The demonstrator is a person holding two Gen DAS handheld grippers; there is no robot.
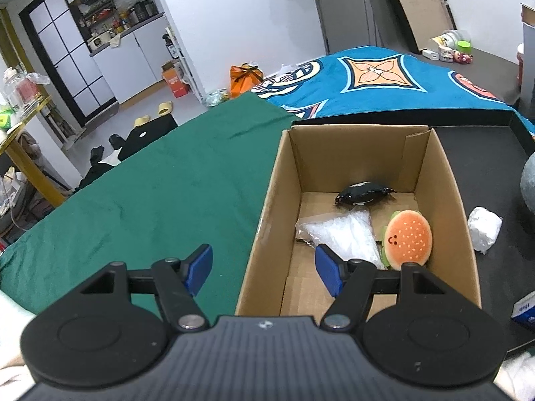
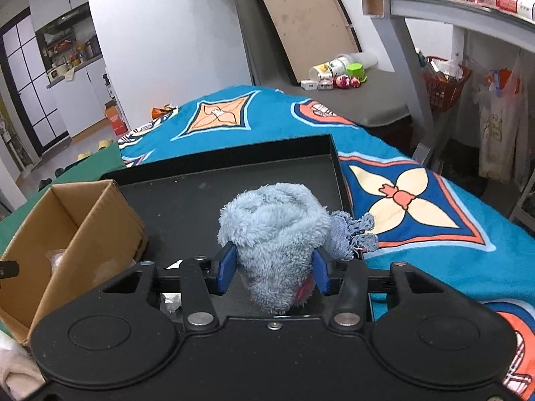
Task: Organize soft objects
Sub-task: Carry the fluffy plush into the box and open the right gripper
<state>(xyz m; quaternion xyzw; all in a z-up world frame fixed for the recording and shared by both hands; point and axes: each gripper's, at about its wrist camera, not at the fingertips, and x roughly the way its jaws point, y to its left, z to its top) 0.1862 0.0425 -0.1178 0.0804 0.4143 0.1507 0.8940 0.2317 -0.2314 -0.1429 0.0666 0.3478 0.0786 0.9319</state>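
Observation:
An open cardboard box (image 1: 267,207) holds a burger plush (image 1: 408,237), a black plush (image 1: 362,193) and a clear plastic bag (image 1: 344,234). My left gripper (image 1: 264,272) is open and empty; it straddles the box's near left wall, right pad inside. My right gripper (image 2: 272,269) is shut on a fluffy light-blue plush (image 2: 276,230) and holds it above the black tray (image 2: 187,200), right of the box (image 2: 77,234). A blue knitted piece (image 2: 351,234) hangs at the plush's right.
A crumpled white wrapper (image 1: 485,229) lies on the black tray (image 1: 485,153) right of the box. A green cloth (image 1: 150,193) covers the surface to the left; a blue patterned blanket (image 2: 418,200) lies behind and to the right. Clutter stands on the far grey bench (image 2: 367,93).

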